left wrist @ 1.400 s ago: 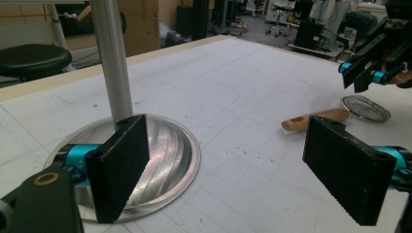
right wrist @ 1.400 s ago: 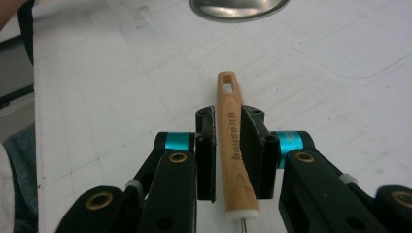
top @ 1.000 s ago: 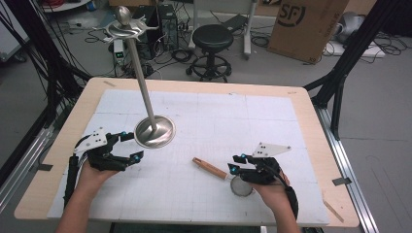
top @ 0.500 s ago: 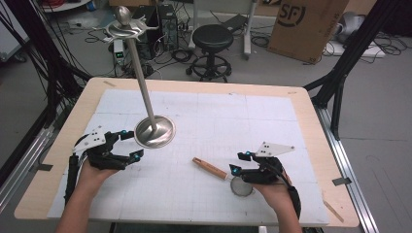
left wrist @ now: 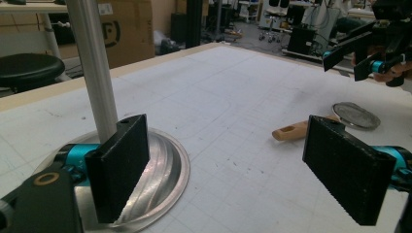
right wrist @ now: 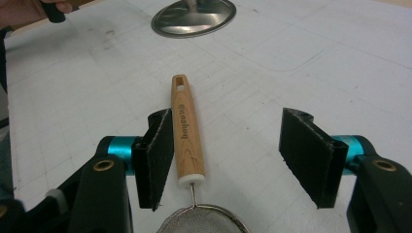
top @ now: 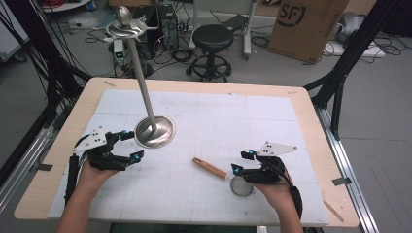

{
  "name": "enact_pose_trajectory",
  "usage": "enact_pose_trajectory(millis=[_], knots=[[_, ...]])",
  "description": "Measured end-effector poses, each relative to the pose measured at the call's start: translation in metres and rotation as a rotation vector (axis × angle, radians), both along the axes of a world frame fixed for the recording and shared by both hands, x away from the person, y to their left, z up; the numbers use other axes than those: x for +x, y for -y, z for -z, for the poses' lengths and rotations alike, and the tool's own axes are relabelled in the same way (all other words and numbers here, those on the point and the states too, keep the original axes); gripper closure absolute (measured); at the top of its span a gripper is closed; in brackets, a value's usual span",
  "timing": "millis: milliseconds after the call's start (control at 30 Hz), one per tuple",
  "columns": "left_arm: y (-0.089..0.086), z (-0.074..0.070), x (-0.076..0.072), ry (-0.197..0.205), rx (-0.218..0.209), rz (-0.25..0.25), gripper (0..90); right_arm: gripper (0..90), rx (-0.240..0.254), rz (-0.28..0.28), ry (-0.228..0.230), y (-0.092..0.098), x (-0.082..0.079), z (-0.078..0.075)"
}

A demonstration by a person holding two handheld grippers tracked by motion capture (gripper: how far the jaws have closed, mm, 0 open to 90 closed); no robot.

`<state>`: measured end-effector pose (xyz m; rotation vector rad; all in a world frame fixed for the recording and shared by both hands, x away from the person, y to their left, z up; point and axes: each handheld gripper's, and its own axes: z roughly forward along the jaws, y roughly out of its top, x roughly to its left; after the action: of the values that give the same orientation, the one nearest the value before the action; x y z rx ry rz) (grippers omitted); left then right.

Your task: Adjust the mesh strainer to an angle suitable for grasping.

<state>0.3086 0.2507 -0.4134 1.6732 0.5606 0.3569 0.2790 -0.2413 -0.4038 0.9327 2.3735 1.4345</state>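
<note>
A small strainer with a wooden handle [top: 210, 168] [right wrist: 187, 128] and a round mesh bowl [top: 241, 185] lies flat on the white mat. My right gripper [top: 243, 162] [right wrist: 238, 155] sits low over it. Its jaws have just been opening and now stand apart. The handle lies between them, close beside the left pad, with a wide gap to the other pad. A metal stand with a round base [top: 154, 132] [left wrist: 145, 165] and a tall pole [top: 141, 73] stands at the left. My left gripper [top: 132, 144] [left wrist: 233, 170] is open, one jaw over the base's rim.
The wooden table [top: 311, 126] carries the white gridded mat [top: 228, 121]. A black stool [top: 213, 39], a cardboard box [top: 303, 24] and cables sit on the floor beyond the far edge. Black frame posts flank both sides.
The right gripper's jaws stand wider apart than before. The strainer lies in the same place. The left hand and the stand have not moved.
</note>
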Motion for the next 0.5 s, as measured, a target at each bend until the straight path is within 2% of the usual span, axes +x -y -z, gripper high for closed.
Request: enact_pose_trajectory(millis=[500], knots=[[-0.001, -0.0006, 0.0002, 0.002, 0.001, -0.004, 17.6, 35.7, -0.022, -0.008, -0.019, -0.0046, 0.0019, 0.0061]])
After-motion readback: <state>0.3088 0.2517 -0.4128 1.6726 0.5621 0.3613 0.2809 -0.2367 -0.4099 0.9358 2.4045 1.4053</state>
